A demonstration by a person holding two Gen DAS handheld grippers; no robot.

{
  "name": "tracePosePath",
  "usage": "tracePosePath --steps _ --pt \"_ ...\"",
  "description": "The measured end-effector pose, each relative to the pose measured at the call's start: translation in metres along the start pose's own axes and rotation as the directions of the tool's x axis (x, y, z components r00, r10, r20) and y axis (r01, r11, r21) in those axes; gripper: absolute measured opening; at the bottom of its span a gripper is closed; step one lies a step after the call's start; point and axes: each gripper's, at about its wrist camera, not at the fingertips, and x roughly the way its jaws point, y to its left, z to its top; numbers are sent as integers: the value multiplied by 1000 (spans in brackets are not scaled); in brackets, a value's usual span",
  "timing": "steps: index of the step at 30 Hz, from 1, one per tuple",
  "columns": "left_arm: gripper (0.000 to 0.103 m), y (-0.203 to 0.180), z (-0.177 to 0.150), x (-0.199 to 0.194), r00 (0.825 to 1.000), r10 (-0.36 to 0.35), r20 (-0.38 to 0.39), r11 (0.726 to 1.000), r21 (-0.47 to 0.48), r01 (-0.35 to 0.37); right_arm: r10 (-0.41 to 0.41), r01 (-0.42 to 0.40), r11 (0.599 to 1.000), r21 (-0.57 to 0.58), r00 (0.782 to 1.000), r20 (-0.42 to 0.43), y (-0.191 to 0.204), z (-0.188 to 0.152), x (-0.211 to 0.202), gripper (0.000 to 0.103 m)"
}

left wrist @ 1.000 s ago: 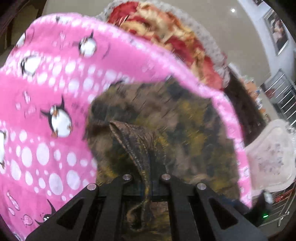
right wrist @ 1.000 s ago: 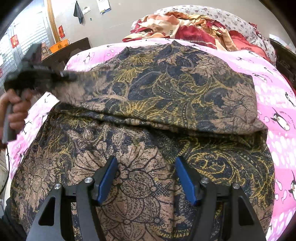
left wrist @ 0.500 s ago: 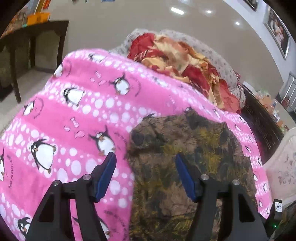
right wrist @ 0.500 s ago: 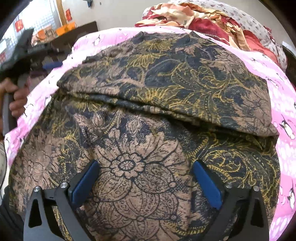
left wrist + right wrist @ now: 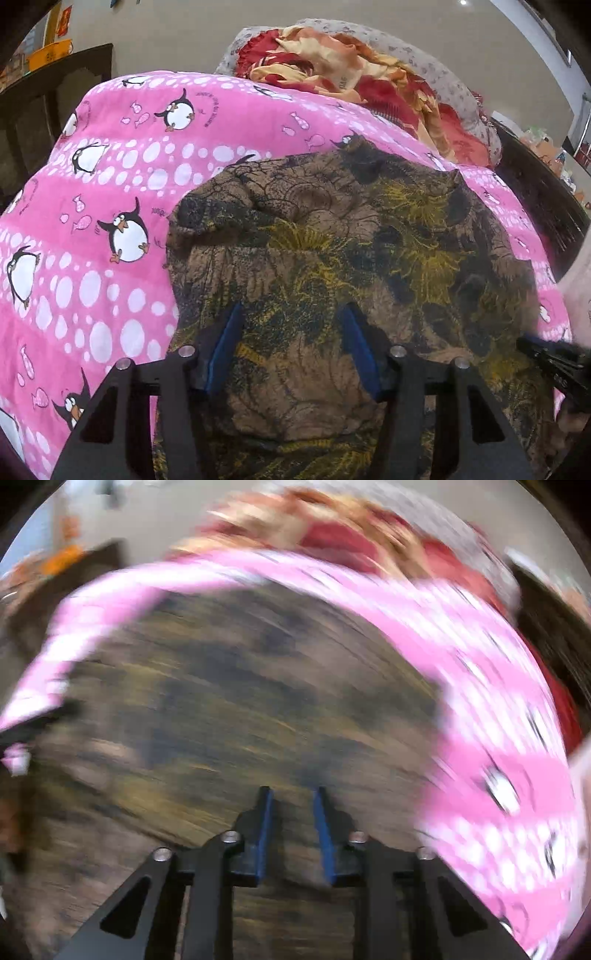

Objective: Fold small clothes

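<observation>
Change: half a second ago the right gripper [image 5: 291, 830] had its fingers spread wide over the cloth; now they stand much closer together, and its view has gone streaky with blur. The left gripper [image 5: 291, 347] has shifted from the garment's left edge to sit over the garment itself.
Garment: a brown cloth [image 5: 332, 258] with a yellow and dark floral print lies on the pink penguin blanket [image 5: 110, 177], its upper part folded down over the lower part, with a rumpled corner at the upper left.
Left gripper: fingers parted, blue pads [image 5: 225, 347] on either side of a patch of cloth with nothing pinched between them; whether the tips touch the fabric cannot be told.
Right gripper: a narrow gap remains between the blue pads [image 5: 264, 830]; brown cloth [image 5: 221, 701] shows in the gap, but blur hides whether any of it is caught.
Right gripper seen from the left: a dark tip [image 5: 554, 362] at the garment's right edge, near the lower right rim of the view.
Surroundings: a red and orange bundle of bedding [image 5: 351, 74] lies beyond the blanket against a grey patterned pillow [image 5: 443, 81]; a dark wooden table [image 5: 55, 92] stands at the left.
</observation>
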Motion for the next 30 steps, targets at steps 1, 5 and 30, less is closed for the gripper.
tracePosePath --steps 1,5,30 --pt "58 -1 -1 2 1000 3 -4 1000 10 -3 44 -45 998 54 999 12 -21 -9 0 3" --pt "67 -14 -7 10 999 34 2 995 89 -34 133 -139 984 111 989 64 -51 -28 -12 0" --pt "95 -27 2 -6 998 5 61 989 150 -14 52 -54 967 250 999 15 -82 34 11 36"
